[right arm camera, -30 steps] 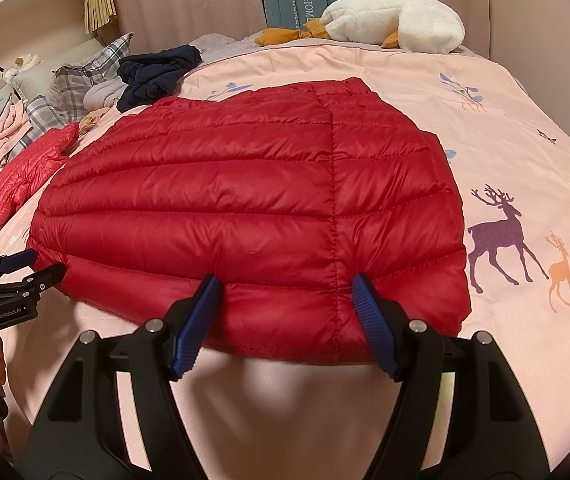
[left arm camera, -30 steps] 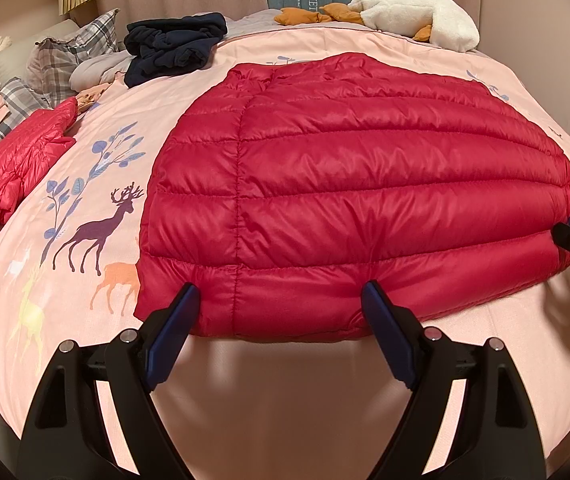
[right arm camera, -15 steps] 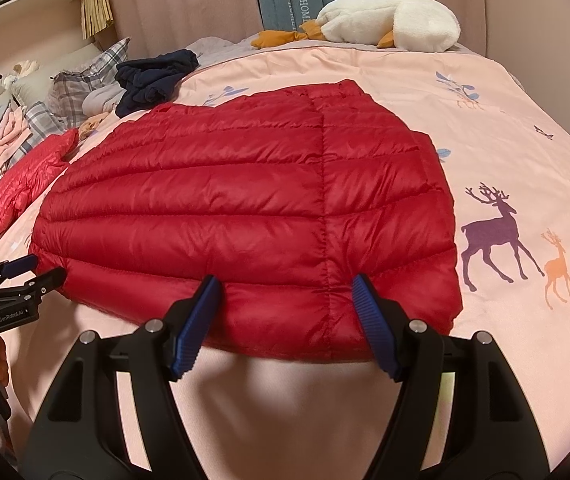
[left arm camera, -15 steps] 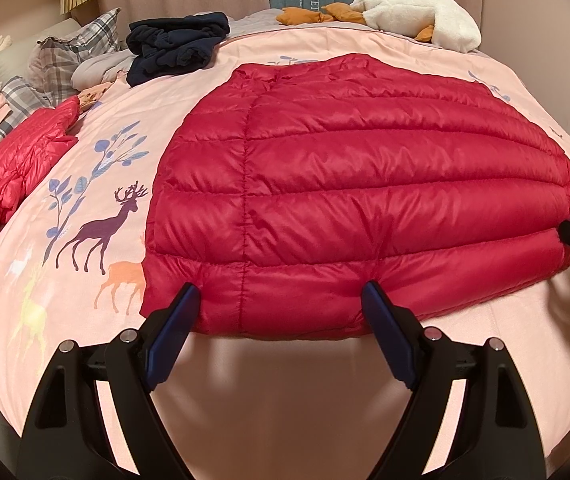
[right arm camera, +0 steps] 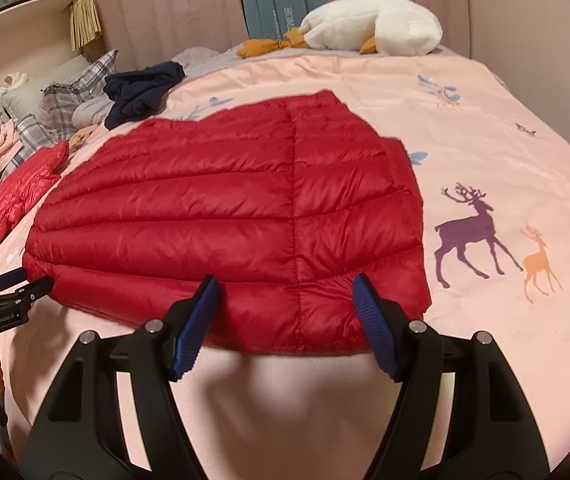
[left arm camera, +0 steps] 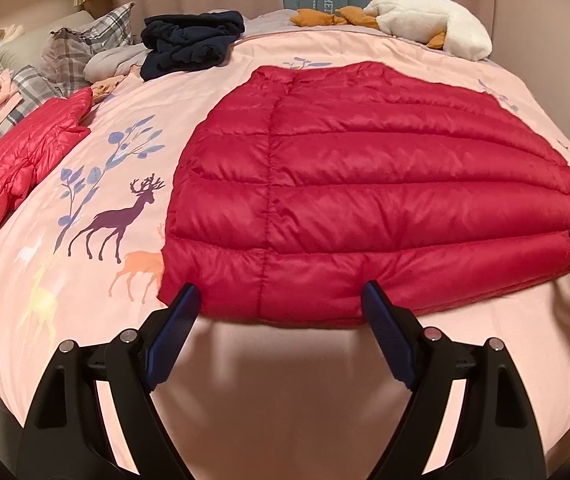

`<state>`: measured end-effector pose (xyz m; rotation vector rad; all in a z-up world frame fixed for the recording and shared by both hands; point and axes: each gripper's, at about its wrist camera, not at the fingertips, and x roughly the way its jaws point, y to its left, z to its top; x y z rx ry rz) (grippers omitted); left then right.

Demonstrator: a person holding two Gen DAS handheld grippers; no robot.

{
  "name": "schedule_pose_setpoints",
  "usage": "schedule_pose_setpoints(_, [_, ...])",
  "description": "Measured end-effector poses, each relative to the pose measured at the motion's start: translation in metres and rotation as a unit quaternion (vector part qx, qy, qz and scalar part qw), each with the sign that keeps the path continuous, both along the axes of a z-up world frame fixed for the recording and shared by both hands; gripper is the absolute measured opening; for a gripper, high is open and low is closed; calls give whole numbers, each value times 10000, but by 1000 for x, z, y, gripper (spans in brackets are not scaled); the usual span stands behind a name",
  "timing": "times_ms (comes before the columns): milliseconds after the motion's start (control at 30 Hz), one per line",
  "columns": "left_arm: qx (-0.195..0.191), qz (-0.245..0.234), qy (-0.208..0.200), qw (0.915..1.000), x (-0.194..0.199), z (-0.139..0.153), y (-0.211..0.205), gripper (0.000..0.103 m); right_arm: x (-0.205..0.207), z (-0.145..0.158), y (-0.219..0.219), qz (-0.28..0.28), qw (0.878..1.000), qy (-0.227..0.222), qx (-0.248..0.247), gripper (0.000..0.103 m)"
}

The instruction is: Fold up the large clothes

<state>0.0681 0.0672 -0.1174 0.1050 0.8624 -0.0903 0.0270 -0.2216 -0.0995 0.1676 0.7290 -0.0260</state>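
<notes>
little has changed — the red down jacket (left arm camera: 365, 208) lies flat mid-bed as before, left gripper (left arm camera: 277, 300) and right gripper (right arm camera: 285, 292) still spread apart at its near hem — the fold hasn't begun.

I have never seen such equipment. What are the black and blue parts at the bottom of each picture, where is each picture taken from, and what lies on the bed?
There is no robot here: a person holds one hand tool in each hand, and each tool has two fingers with blue pads. A small camera on each tool looks forward along its fingers, so one picture comes from the left gripper and the other from the right gripper. Both are open and hold nothing; their fingers stand at the near hem of a red quilted down jacket, which lies flat on a pink duvet with deer prints. Farther away lie a second red jacket, dark navy clothes and a white plush goose.
</notes>
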Motion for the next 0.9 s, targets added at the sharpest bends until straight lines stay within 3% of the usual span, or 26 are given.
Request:
schedule_pose_setpoints(233, [-72,-262,-180,9995,-6,10,-24,84,-5,16,28,425,9984,-325,-199,78])
schedule_pose_setpoints(433, [61,-309,-97,9995,-2,-2,-38,84,7,5,56,749,9959,-148,-495,79])
schedule_pose_setpoints(733, [222,-198,-64,9995,-1,-9,-24,88,9,-4,27,328,9988,-52,-369,80])
schedule_pose_setpoints(900, [106,27,57,9999,2,-12,-3,88,3,-5,5,59,9996,-16,-266,80])
